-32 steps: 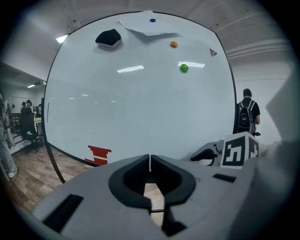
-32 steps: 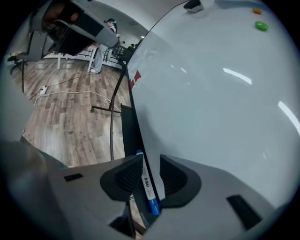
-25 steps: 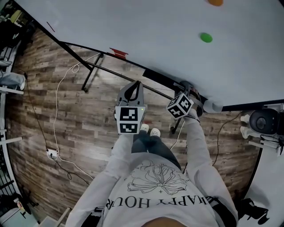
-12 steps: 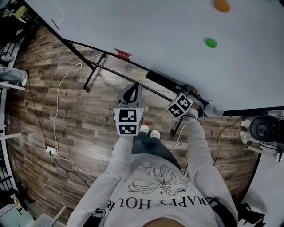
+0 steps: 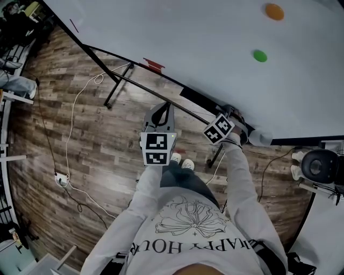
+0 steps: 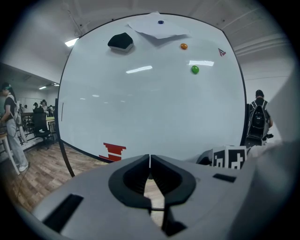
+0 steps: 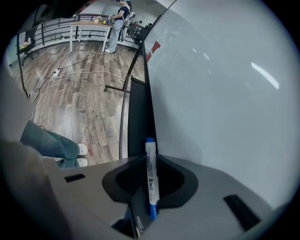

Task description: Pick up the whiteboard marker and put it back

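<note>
A whiteboard marker (image 7: 151,178), white with blue cap and end, lies along the black tray (image 7: 138,112) at the foot of the whiteboard (image 7: 225,93). My right gripper (image 7: 151,160) reaches down to the tray, and its jaws have just been closing, with the marker between them and both pads against its barrel. In the head view this gripper (image 5: 237,121) sits at the tray's right end, and the marker is hidden there. My left gripper (image 6: 150,157) is shut and empty; it hovers in front of the board, left of the right one (image 5: 164,107).
On the board are a green magnet (image 5: 260,55), an orange magnet (image 5: 274,11), a black eraser (image 6: 120,41) and a sheet of paper (image 6: 157,28). The board's stand leg (image 5: 115,88) and a white cable (image 5: 70,123) lie on the wooden floor. A person (image 6: 258,117) stands beyond the board's right edge.
The head view has shifted a little, so the board and magnets sit slightly lower and further right. Both grippers stay where they were.
</note>
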Demonstrator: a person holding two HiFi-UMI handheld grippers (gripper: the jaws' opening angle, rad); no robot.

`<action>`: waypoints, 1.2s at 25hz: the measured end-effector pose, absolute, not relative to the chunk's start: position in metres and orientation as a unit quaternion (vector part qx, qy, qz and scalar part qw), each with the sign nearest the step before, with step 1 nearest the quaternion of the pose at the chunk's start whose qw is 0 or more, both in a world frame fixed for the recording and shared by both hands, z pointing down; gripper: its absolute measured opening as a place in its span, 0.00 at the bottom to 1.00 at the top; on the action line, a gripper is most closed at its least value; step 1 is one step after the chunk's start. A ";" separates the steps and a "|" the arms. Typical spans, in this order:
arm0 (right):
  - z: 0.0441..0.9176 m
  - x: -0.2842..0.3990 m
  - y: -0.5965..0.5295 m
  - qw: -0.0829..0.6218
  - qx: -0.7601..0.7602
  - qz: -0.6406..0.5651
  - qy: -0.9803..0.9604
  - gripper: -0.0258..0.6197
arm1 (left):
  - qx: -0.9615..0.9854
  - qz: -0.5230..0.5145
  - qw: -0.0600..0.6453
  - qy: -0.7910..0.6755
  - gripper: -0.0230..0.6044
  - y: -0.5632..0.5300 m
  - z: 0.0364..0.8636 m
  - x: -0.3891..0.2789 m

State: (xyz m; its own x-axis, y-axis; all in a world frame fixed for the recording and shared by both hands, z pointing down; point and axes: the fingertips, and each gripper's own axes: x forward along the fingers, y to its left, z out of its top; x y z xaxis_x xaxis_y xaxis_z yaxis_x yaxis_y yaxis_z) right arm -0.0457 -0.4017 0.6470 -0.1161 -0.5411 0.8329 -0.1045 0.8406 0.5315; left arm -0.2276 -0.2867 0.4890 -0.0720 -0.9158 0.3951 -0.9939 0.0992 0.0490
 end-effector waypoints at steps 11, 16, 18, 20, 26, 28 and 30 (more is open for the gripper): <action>0.631 -0.048 -0.404 0.564 0.262 -0.159 -0.767 0.14 | 0.665 0.112 0.161 -0.720 0.06 -0.291 0.484 -0.221; 0.602 -0.048 -0.403 0.497 0.310 -0.130 -0.800 0.14 | 0.672 0.109 0.153 -0.716 0.06 -0.293 0.478 -0.213; 0.587 -0.047 -0.402 0.466 0.333 -0.117 -0.812 0.14 | 0.676 0.106 0.150 -0.714 0.06 -0.294 0.474 -0.210; 0.570 -0.045 -0.402 0.428 0.358 -0.097 -0.824 0.14 | 0.679 0.102 0.146 -0.712 0.06 -0.296 0.470 -0.206; 0.517 -0.032 -0.399 0.309 0.417 -0.016 -0.855 0.14 | 0.697 0.091 0.135 -0.699 0.06 -0.305 0.455 -0.191; 0.498 -0.024 -0.399 0.269 0.439 -0.006 -0.857 0.14 | 0.705 0.086 0.128 -0.692 0.06 -0.309 0.449 -0.183; 0.478 -0.011 -0.399 0.227 0.463 0.001 -0.857 0.14 | 0.713 0.082 0.122 -0.685 0.06 -0.313 0.443 -0.174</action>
